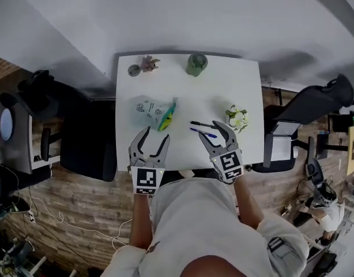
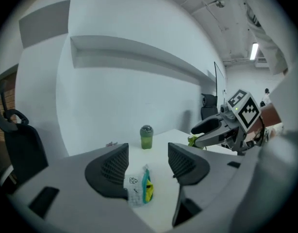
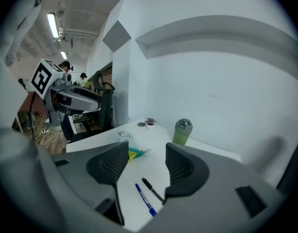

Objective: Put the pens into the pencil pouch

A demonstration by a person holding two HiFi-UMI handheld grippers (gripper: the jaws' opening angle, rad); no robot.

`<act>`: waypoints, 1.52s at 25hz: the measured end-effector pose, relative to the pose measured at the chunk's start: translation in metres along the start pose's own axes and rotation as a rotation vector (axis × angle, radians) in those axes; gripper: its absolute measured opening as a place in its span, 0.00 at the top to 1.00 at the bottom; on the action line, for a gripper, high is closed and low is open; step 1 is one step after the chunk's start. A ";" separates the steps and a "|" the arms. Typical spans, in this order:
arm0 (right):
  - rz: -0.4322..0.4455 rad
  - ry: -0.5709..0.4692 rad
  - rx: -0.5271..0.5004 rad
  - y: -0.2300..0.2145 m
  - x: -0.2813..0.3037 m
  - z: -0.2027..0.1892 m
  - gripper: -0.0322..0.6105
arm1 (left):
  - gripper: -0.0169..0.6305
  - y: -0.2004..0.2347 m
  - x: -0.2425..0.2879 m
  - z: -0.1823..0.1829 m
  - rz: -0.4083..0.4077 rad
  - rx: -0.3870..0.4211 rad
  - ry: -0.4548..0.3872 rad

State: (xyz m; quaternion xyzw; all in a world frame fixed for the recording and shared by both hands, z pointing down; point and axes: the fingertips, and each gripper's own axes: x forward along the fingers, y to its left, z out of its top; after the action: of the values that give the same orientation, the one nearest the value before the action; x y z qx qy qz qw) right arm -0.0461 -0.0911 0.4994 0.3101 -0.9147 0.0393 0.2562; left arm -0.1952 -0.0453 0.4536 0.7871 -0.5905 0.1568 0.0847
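Observation:
On the white table lies a see-through pencil pouch with a green and yellow end, also seen ahead of the left jaws as the pouch. A black pen and a blue pen lie side by side right of it. My left gripper hovers open just short of the pouch, nothing between its jaws. My right gripper stands open over the pens; the blue pen and black pen lie below and ahead of its jaws, untouched.
A green bottle stands at the table's far edge, with a small potted plant and a round lid to its left. A white flower bunch sits near the right edge. Black office chairs flank the table.

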 end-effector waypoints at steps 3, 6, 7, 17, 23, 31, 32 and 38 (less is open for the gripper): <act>-0.063 0.047 0.018 -0.005 -0.003 -0.020 0.58 | 0.59 -0.008 0.021 -0.012 -0.106 0.012 0.019; -0.113 0.102 0.042 -0.010 -0.010 -0.044 0.59 | 0.59 -0.023 0.040 -0.023 -0.207 0.025 0.044; -0.127 0.122 0.049 -0.011 -0.012 -0.053 0.59 | 0.59 -0.028 0.045 -0.028 -0.241 0.031 0.053; -0.144 0.284 0.067 -0.012 -0.017 -0.122 0.65 | 0.61 -0.077 0.081 -0.058 -0.443 0.075 0.128; -0.067 0.336 0.024 -0.015 -0.009 -0.154 0.71 | 0.62 -0.104 0.095 -0.073 -0.469 0.074 0.175; 0.068 0.402 -0.046 -0.017 0.011 -0.194 0.73 | 0.63 -0.128 0.111 -0.097 -0.444 0.057 0.257; 0.083 0.405 -0.050 -0.016 0.013 -0.197 0.73 | 0.63 -0.130 0.113 -0.101 -0.442 0.053 0.268; 0.146 0.423 -0.077 -0.015 0.025 -0.210 0.73 | 0.63 -0.143 0.124 -0.116 -0.439 0.043 0.307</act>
State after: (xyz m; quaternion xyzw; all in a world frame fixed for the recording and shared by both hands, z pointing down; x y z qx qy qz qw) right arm 0.0386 -0.0683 0.6925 0.2178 -0.8615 0.0870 0.4504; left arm -0.0438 -0.0791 0.6124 0.8649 -0.3824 0.2647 0.1887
